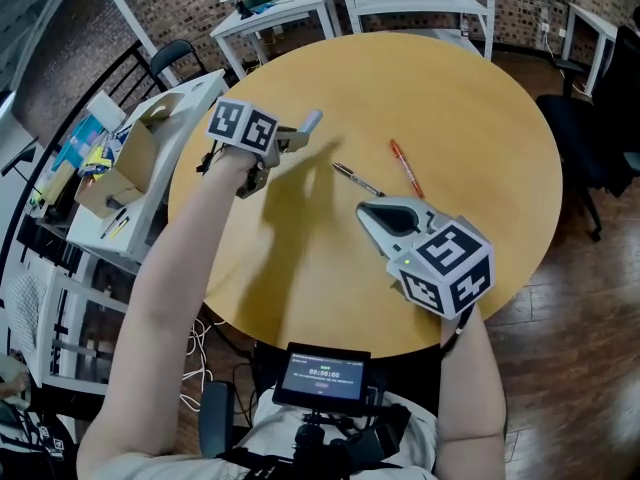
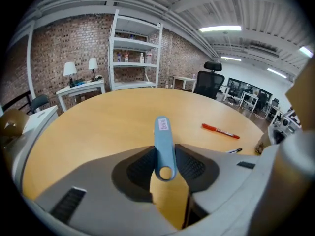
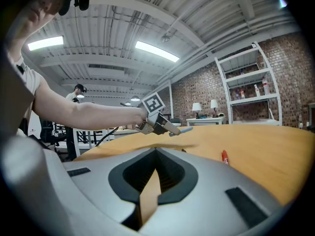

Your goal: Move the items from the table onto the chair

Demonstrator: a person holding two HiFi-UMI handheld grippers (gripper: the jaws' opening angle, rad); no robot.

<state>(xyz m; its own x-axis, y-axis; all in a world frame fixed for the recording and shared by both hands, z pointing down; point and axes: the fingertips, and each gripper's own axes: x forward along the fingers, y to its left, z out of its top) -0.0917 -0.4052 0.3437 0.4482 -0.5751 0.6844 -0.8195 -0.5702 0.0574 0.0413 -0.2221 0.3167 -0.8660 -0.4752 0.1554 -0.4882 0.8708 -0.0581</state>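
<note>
While our bare left arm stretches toward ten o'clock over the round table (image 1: 480, 118), the left gripper (image 1: 292, 140) hangs above the wood, tilted down, clamped on a blue bar (image 1: 312, 120).

We see in the left gripper view the ribbed dark pads pressing both sides of that bar (image 2: 163, 141): flat, smooth pale plastic with rounded ends, a round hole at the near end and a small white label at the far one, which sticks out past the tips. Our right gripper (image 1: 366, 213) sits low near five o'clock, roughly level, aimed toward eleven, its jaws drawn together on nothing. Between the two grippers a slim red pen (image 1: 405, 168) and a thin dark pen (image 1: 358, 179) lie flat near the middle of the matte, honey-coloured tabletop.
</note>
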